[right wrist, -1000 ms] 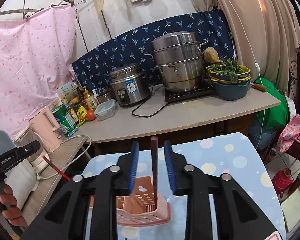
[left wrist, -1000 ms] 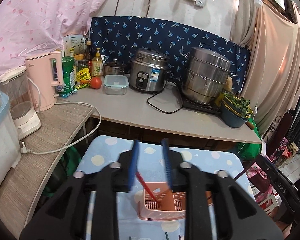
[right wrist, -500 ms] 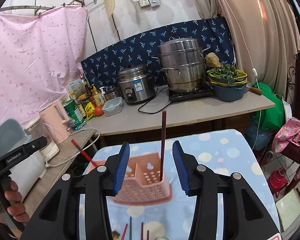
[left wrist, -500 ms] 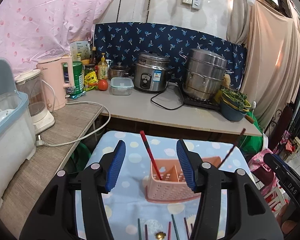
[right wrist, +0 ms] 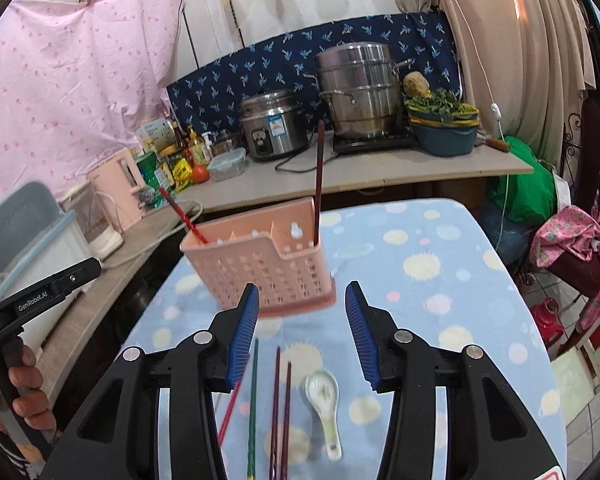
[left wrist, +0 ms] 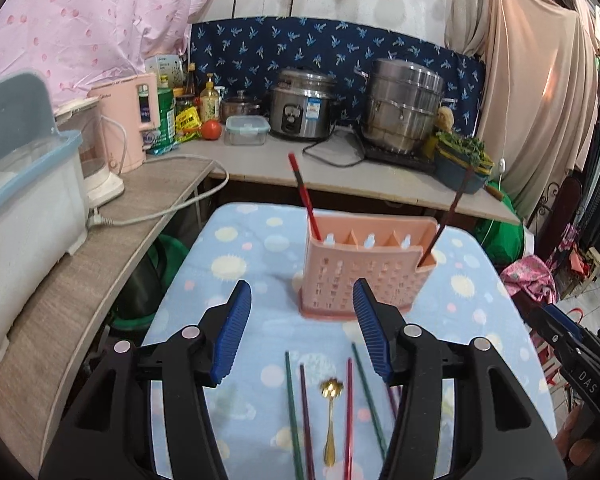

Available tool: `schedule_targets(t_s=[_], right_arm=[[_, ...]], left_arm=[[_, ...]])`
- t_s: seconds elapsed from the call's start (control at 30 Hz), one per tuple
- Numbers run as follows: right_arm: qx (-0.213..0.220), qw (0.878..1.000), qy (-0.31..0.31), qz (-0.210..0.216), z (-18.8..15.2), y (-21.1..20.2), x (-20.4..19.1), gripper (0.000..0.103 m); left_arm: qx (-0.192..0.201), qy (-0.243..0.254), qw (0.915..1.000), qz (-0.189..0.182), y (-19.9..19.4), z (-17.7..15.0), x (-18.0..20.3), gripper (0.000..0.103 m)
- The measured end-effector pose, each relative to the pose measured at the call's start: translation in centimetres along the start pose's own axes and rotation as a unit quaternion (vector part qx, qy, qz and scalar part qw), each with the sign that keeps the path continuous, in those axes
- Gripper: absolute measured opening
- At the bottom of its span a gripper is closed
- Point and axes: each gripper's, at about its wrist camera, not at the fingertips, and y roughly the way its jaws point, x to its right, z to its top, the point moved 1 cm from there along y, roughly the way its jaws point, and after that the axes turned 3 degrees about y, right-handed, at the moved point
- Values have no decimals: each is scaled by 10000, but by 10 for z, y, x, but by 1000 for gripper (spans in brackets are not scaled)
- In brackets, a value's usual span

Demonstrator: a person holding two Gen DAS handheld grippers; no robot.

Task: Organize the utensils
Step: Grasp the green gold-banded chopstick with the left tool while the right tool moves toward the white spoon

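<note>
Currently both tongs are being held released, nothing gripped: left gripper (left wrist: 302,330) and right gripper (right wrist: 302,334) are being hovered over the dotted blue tablecloth (right wrist: 440,264), just short of the pink utensil caddy (left wrist: 364,276). Inside it, a red chopstick (left wrist: 304,196) is being propped in the left end compartment, a dark chopstick (right wrist: 319,182) in the right end one. Loose chopsticks (left wrist: 300,408), a gold spoon (left wrist: 331,420) and a ceramic spoon (right wrist: 324,408) are being left flat on the cloth beneath the jaws
</note>
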Motion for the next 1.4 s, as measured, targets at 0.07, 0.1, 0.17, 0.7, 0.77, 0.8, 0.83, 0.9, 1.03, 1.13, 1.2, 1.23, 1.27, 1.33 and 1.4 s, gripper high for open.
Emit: schedule_targets(t_s=[0.07, 0.1, 0.17, 0.7, 0.77, 0.8, 0.83, 0.9, 1.03, 1.13, 1.2, 1.23, 1.27, 1.33, 1.4], right_arm=[[-101, 9999, 1, -28, -14, -3, 3, 45], [-155, 9999, 7, -49, -22, -4, 4, 45], [-249, 9997, 17, -70, -35, -6, 6, 45], [-834, 9954, 37, -460, -119, -16, 19, 45], [-887, 9949, 86, -469, -125, -16, 22, 45], [-913, 9947, 108, -470, -126, -16, 22, 45], [-940, 9944, 123, -474, -129, -16, 23, 45], [-980, 9938, 132, -499, -132, -16, 23, 45], [-1014, 9933, 172, -530, -136, -16, 25, 45], [-1027, 9931, 184, -535, -138, -16, 25, 45], [-1041, 9930, 176, -533, -138, -15, 24, 45], [-1046, 9930, 169, -530, -138, -15, 24, 45], [-1051, 9929, 162, -528, -138, -15, 23, 45], [-1070, 9928, 160, -517, -139, -14, 23, 45], [-1084, 9927, 150, -509, -140, -13, 22, 45]], left_arm=[[-116, 50, 9999, 45, -1, -17, -1, 50], [-184, 63, 9998, 70, -1, -26, -2, 50], [-341, 32, 9994, 86, 0, -43, -5, 51], [-1508, 15, 9885, 91, 20, -156, -16, 50], [-1603, 8, 9871, 47, 20, -164, -15, 50], [-1648, 3, 9863, 27, 21, -168, -15, 50], [-1682, -3, 9857, -5, 21, -172, -14, 50], [-1747, -8, 9846, -51, 21, -178, -13, 50], [-1850, 66, 9827, -95, 24, -188, -9, 50], [-1930, 60, 9811, -111, 28, -193, -8, 50], [-1951, 79, 9807, -96, 29, -196, -7, 50], [-1974, 84, 9802, -96, 30, -197, -7, 50], [-1989, 84, 9799, -93, 31, -198, -6, 50], [-1978, 89, 9802, -70, 31, -199, -7, 50], [-1992, 112, 9799, -28, 32, -200, -8, 50]])
